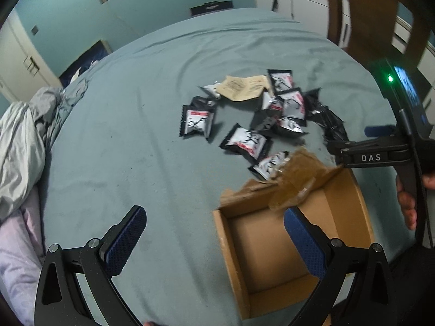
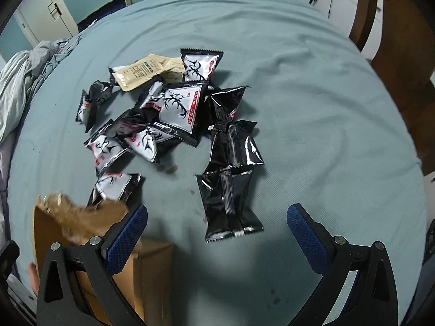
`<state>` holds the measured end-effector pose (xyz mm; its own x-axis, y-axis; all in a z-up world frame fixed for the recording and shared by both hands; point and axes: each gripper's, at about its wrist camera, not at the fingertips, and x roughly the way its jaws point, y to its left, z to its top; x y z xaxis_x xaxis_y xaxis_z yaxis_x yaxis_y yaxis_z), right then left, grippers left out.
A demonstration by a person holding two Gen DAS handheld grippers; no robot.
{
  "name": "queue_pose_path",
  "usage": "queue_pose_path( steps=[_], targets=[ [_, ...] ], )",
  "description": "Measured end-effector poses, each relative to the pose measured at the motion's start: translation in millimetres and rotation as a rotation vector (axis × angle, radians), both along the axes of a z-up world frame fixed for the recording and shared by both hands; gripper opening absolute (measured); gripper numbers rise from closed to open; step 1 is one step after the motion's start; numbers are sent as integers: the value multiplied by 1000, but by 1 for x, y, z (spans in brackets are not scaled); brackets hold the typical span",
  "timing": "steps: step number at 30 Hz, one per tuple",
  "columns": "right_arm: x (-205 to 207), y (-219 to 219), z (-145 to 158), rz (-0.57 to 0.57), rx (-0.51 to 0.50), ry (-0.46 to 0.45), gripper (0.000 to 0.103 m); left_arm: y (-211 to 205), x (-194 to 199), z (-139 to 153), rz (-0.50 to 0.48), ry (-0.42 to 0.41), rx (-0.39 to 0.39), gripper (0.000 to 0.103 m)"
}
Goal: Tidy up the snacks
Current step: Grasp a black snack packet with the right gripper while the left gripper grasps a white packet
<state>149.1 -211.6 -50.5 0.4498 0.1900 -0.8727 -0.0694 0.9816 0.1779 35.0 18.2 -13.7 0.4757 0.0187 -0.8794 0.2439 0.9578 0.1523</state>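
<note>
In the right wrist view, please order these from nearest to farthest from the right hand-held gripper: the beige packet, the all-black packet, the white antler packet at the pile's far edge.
From the right hand-held gripper:
1. All-black packet, just ahead between its fingers.
2. White antler packet, far edge, centre.
3. Beige packet, far left; too close to 2 to call.

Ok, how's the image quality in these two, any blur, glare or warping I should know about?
Left wrist view: strong fisheye bends the bed into a dome, dark corners, snack packets slightly soft. Right wrist view: same warping, glare streaks on the black packets, torn cardboard flap smeared, and a shadow on the sheet between the open hand-held gripper's fingers.
</note>
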Motion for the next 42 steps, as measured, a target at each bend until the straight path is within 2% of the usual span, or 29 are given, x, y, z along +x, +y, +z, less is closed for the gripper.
queue_pose_path(
  steps=[4, 6, 8, 12, 15, 20, 26, 31, 38, 42],
  targets=[
    [18, -1, -16, -6, 42, 52, 103, 14, 11, -2, 53, 27, -54, 103],
    [24, -2, -22, -8, 56, 71, 99, 20, 16, -3, 82, 32, -74, 103],
    [32, -1, -31, -8, 38, 101, 82, 23, 19, -3, 98, 31, -78, 103],
    [39, 5, -42, -2, -28, 121, 70, 25, 22, -4, 113, 21, -64, 103],
    [37, 10, -39, 11, -90, 96, 38, 27, 23, -3, 122, 16, -59, 103],
    [35, 6, -35, 15, -38, 106, 35, 33, 29, -2, 146, 8, -55, 103],
    [14, -7, 5, 6, 56, 4, 35, 42, 42, -5, 170, 36, -81, 103],
    [-7, -17, 24, -9, 123, -47, 35, 42, 56, -11, 169, 49, -77, 103],
    [-19, -25, 28, -13, 162, -61, 35, 36, 85, -19, 126, 72, -107, 103],
    [-14, -23, 26, -14, 167, -48, 35, 23, 102, -26, 78, 69, -79, 103]
  ],
)
